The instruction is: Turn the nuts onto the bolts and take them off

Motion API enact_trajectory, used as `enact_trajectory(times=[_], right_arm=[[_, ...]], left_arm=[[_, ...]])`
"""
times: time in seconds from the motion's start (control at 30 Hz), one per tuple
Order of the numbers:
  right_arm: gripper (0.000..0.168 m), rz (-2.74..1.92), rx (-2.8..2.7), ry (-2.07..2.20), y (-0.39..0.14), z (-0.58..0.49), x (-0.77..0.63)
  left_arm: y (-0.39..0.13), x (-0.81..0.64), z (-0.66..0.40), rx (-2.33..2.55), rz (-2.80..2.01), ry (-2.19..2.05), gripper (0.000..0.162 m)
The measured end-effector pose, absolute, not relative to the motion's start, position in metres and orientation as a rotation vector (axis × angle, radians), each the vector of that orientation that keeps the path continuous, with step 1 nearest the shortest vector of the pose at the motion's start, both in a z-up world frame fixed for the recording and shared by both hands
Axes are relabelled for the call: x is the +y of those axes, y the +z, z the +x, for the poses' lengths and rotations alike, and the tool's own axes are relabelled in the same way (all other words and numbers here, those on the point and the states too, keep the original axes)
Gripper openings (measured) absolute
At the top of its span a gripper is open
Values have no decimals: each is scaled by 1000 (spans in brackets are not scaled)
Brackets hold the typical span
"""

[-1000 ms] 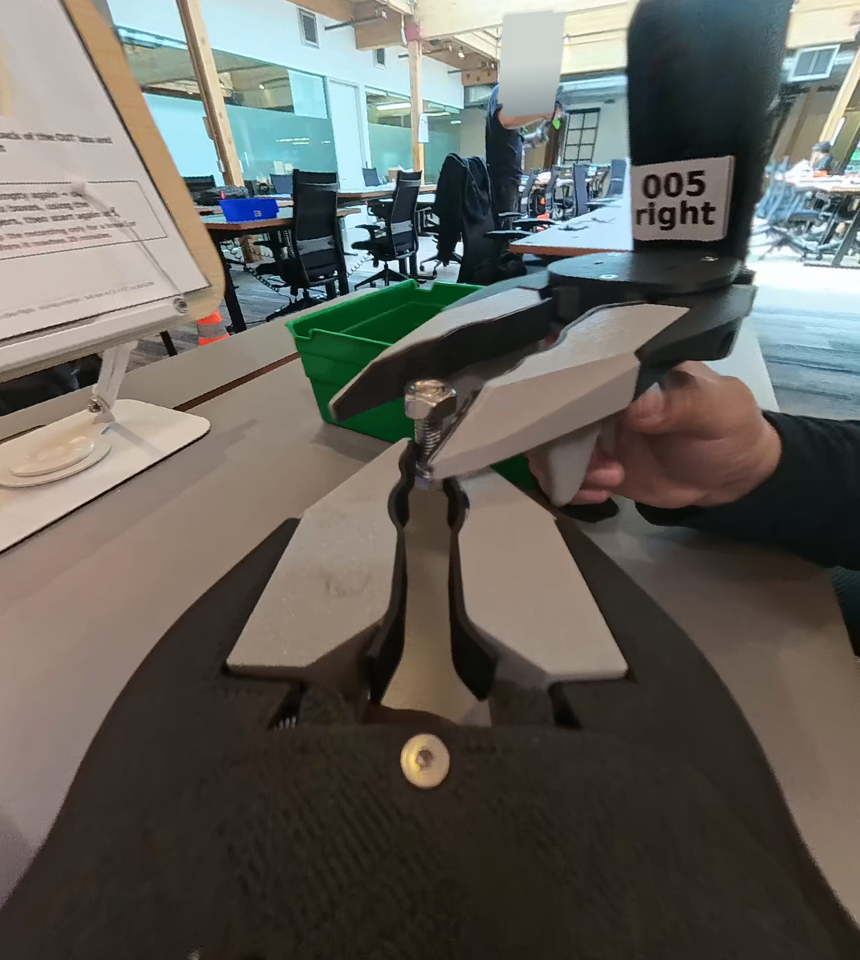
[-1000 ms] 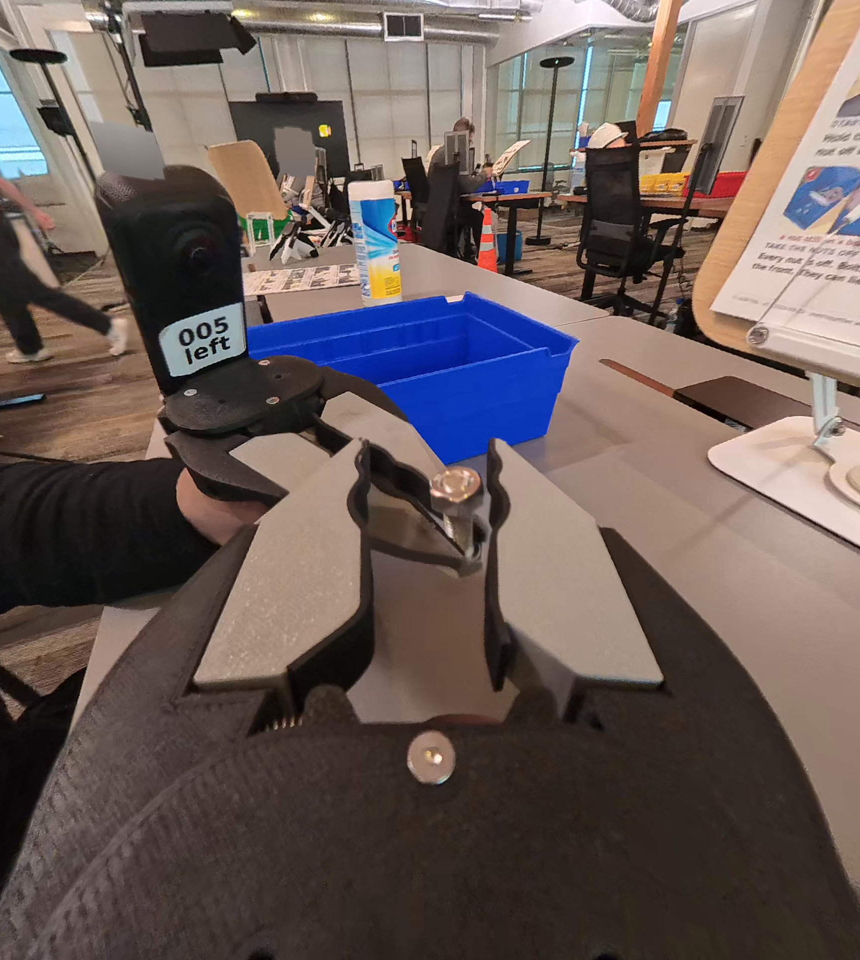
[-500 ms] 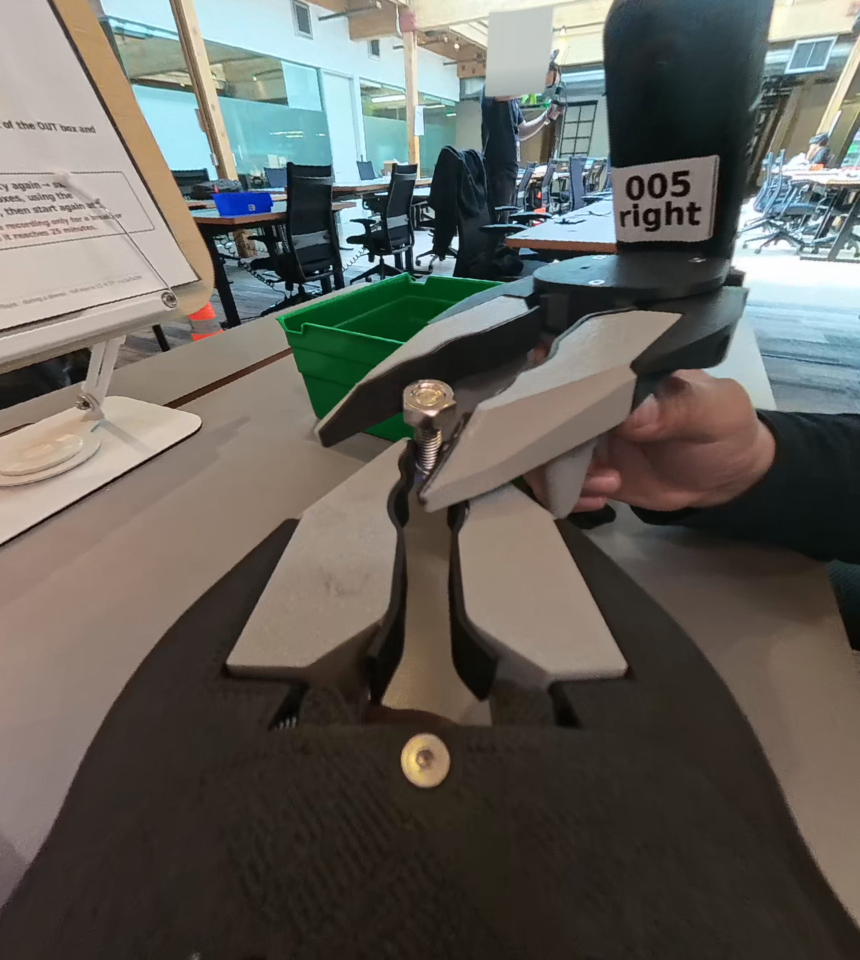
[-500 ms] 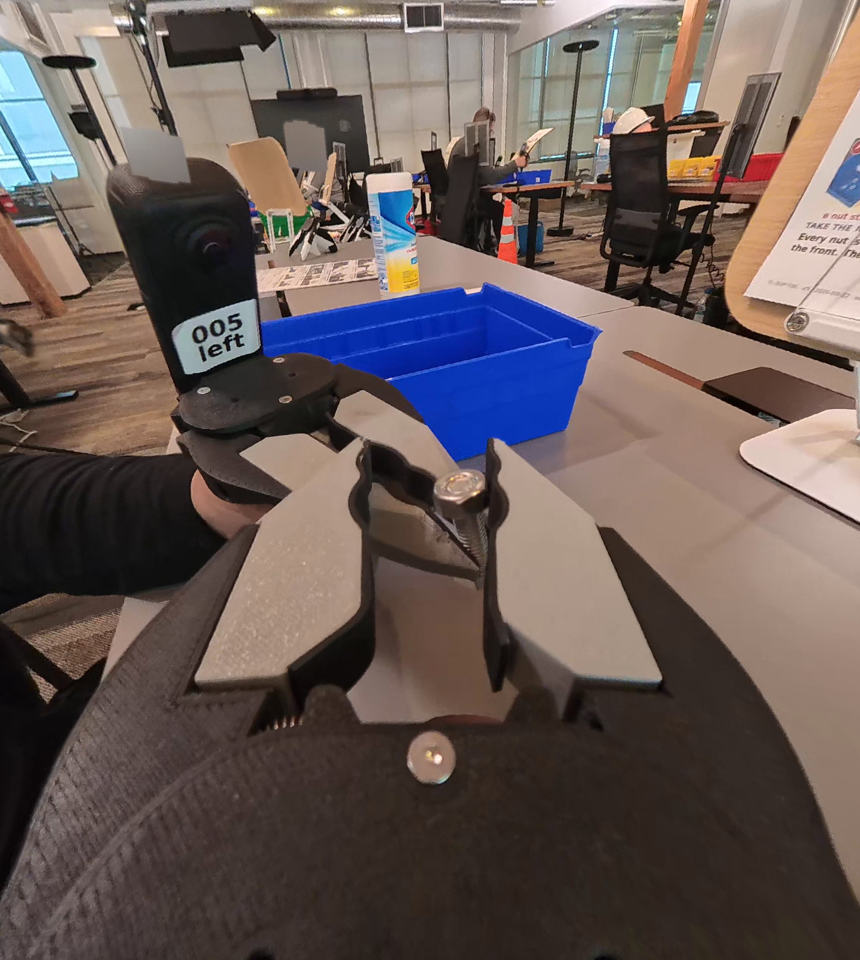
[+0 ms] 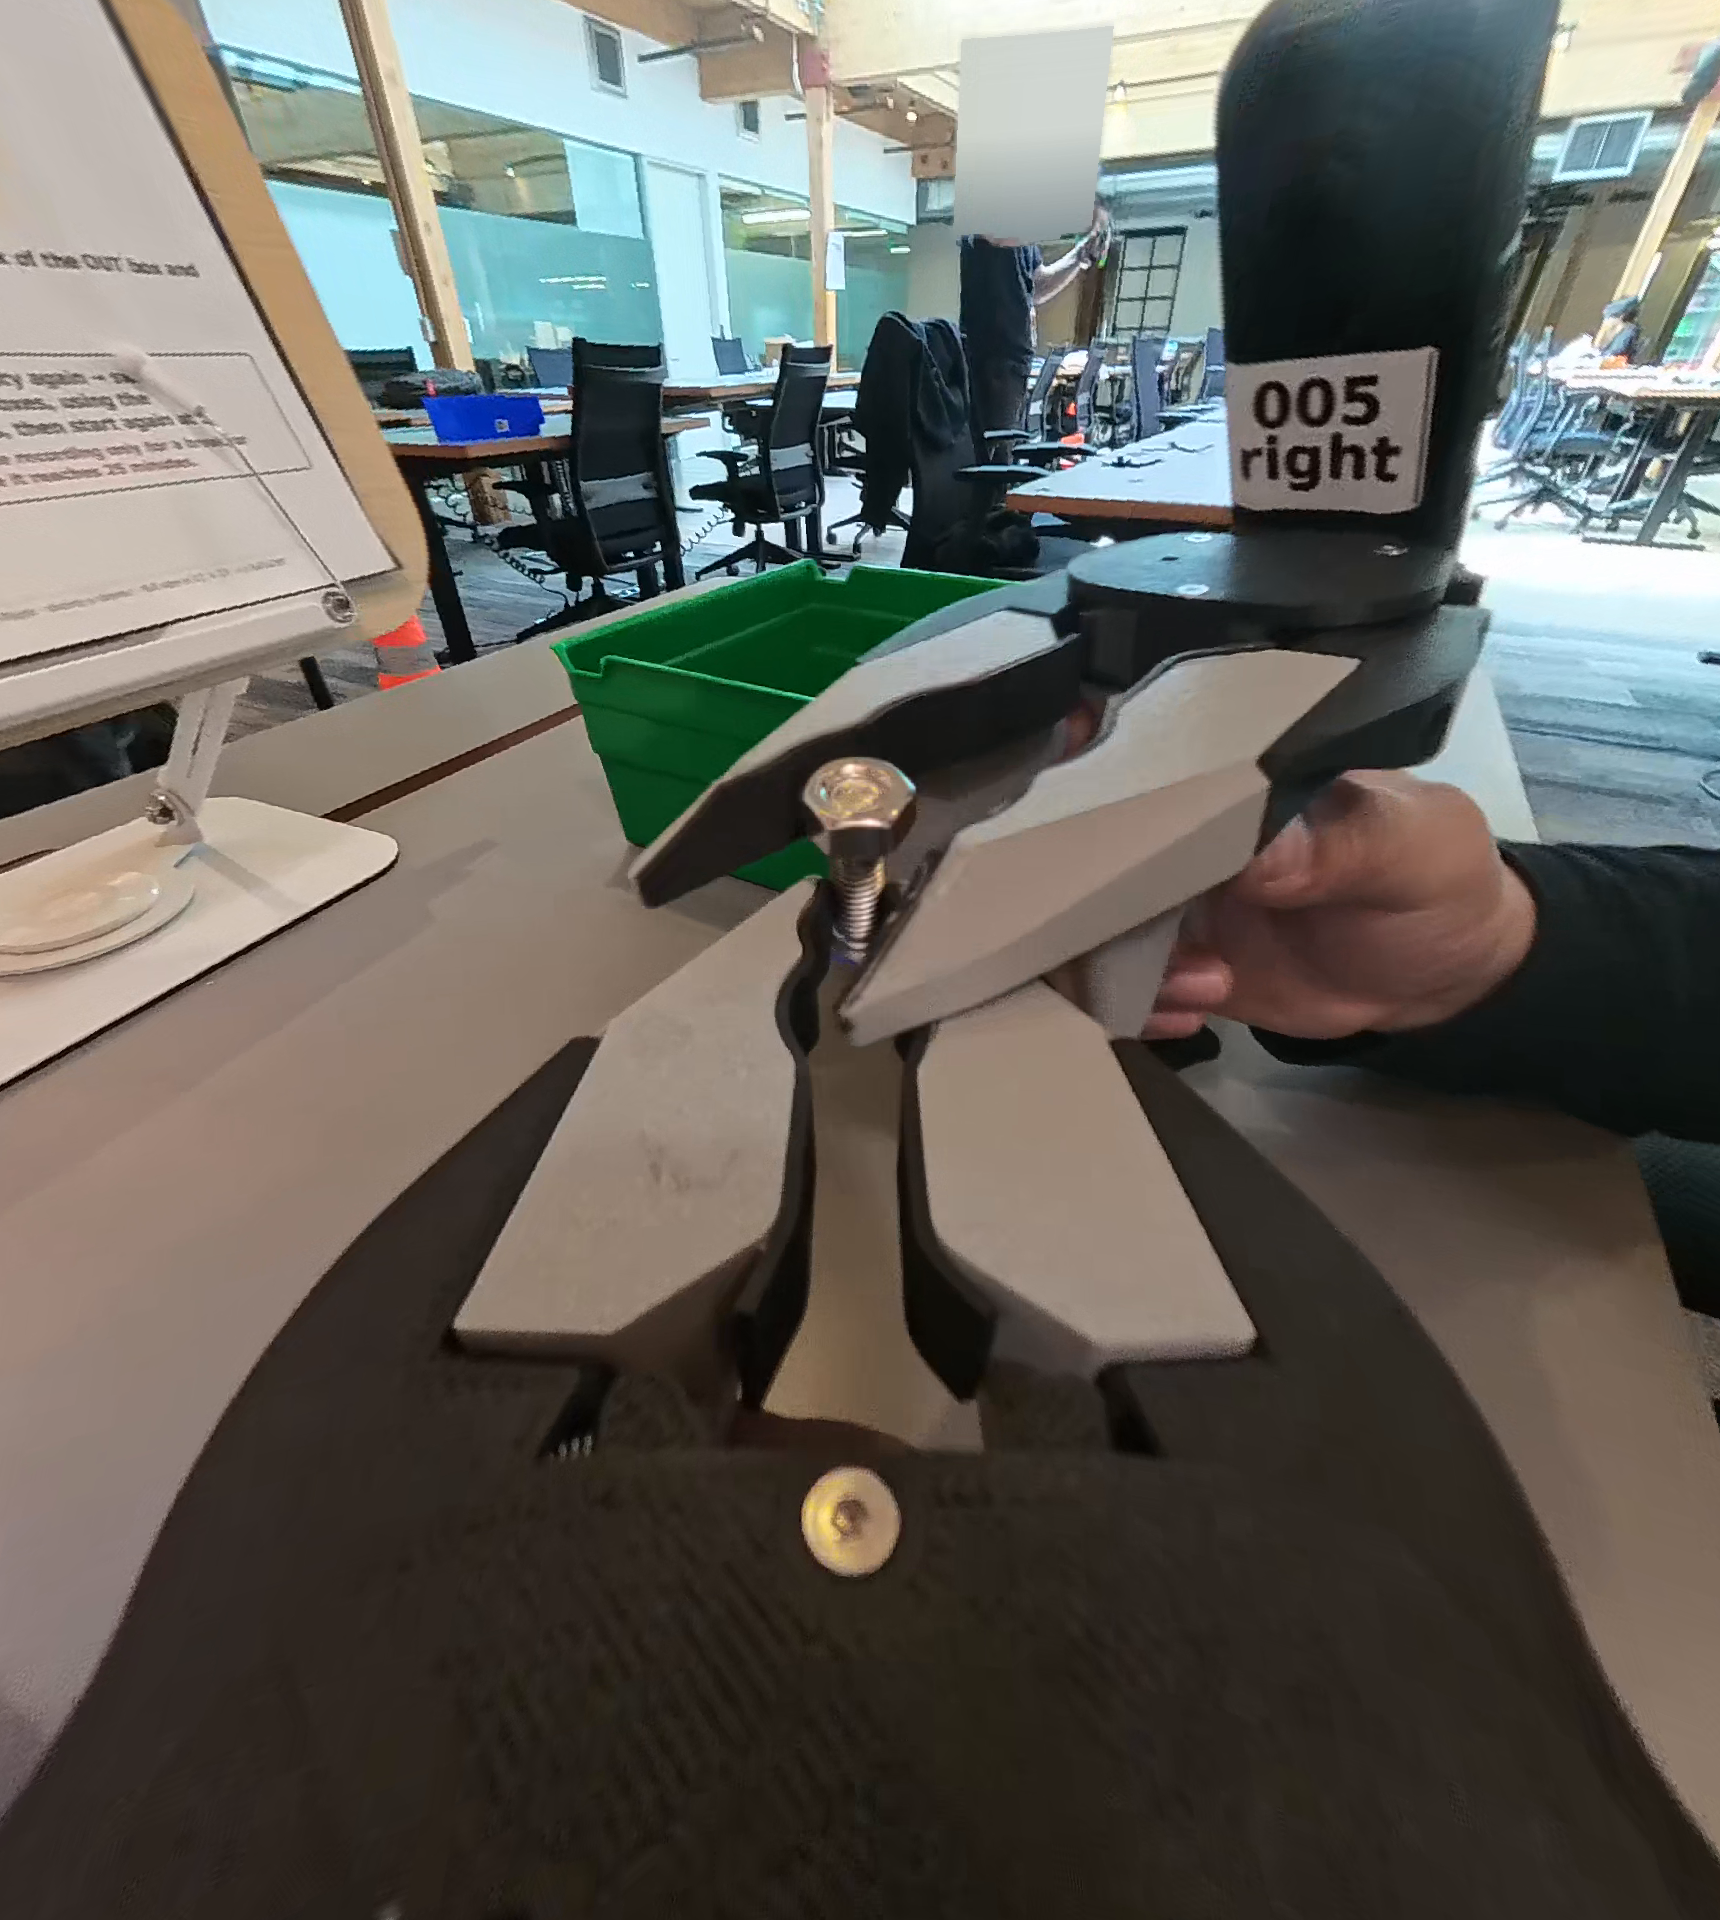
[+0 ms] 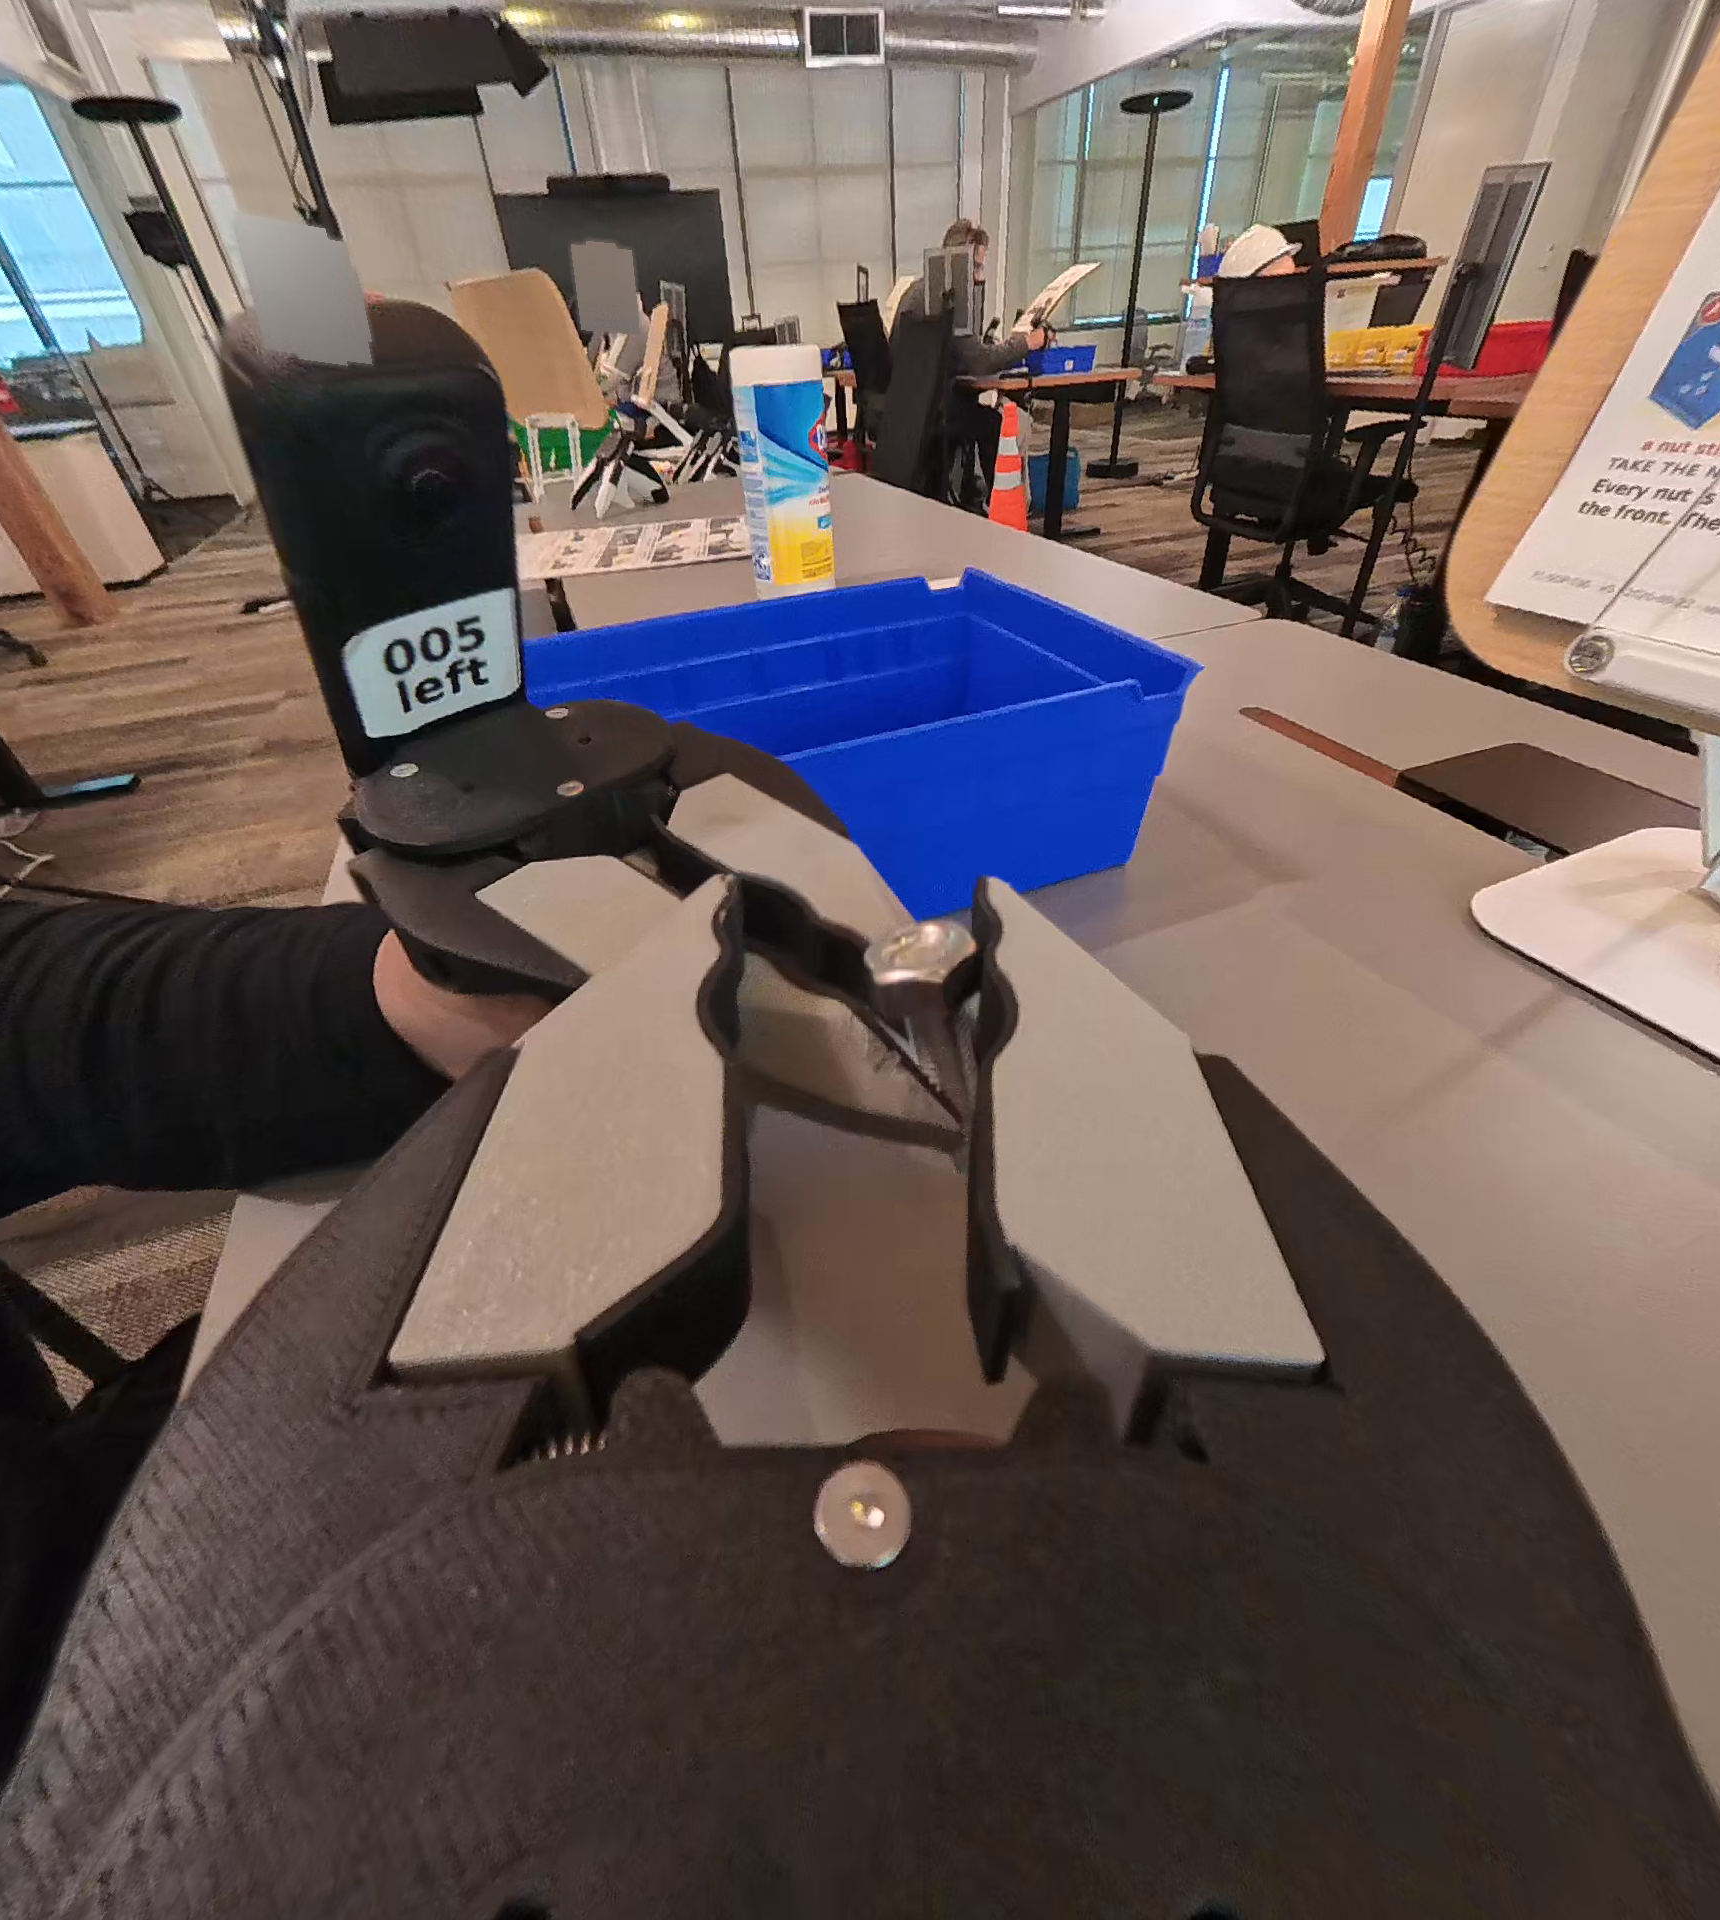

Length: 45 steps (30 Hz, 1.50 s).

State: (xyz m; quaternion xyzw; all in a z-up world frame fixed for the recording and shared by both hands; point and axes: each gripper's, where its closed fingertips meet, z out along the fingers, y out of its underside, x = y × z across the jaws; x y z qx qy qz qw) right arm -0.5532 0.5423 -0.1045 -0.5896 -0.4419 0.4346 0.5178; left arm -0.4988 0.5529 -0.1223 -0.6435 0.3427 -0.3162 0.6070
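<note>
Your left gripper (image 5: 851,961), two flat grey fingers edged in black on a black textured body, is clamped on the lower threaded shank of a silver steel hex-head bolt (image 5: 856,847). The bolt stands upright at the very tips of those fingers, its six-sided head on top.

Your right gripper (image 6: 861,1003), of the same grey and black build, comes in from the right, across the left one. Its fingers straddle the bolt with a clear gap between them. In the right wrist view the bolt (image 6: 923,997) sits against the right-hand finger (image 6: 1074,1122), while the left-hand finger stands apart from it. So this gripper is parted, not clamped. Whether a nut sits on the thread cannot be told: the fingers cover that part of the shank.

Left of your left gripper, a white stand (image 5: 108,914) holds up a slanted wooden board with a printed paper sheet (image 5: 77,416). Straight beyond the bolt, behind the right gripper's fingers, a green plastic bin (image 5: 721,686) rests on the grey table (image 5: 316,1091). To the right, your hand (image 5: 1355,914) in a black sleeve holds the right gripper's handle.

From your right gripper, your left arm in a black sleeve (image 6: 129,1039) reaches in from the left. Ahead, just beyond the bolt, a blue plastic bin (image 6: 960,769) rests on the table. Behind it stands a white, blue and yellow canister (image 6: 785,468).
</note>
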Motion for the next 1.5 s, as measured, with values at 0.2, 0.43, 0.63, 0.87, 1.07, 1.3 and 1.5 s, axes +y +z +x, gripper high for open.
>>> enact_trajectory(times=[0.2, 0.43, 0.63, 0.87, 1.07, 1.3, 1.5], right_arm=[[41, -1396, -1005, 1034, -94, -544, 549], [35, -1393, -1013, 1008, -95, -543, 549], [45, -1401, -1040, 1040, -102, -552, 543], [41, -1386, -1022, 1035, -95, -547, 546], [33, -1385, -983, 1000, -91, -538, 553], [26, -1412, -1043, 922, -104, -546, 553], [30, -1413, -1042, 939, -104, -547, 552]], left_arm=[[-121, 562, -509, 743, -1503, -707, 7], [-115, 568, -519, 680, -1497, -694, 7], [-119, 557, -505, 754, -1483, -724, 6], [-122, 558, -504, 767, -1494, -710, 6], [-119, 567, -517, 691, -1517, -707, 7], [-126, 557, -502, 796, -1508, -681, 7], [-126, 557, -502, 799, -1502, -670, 7]])
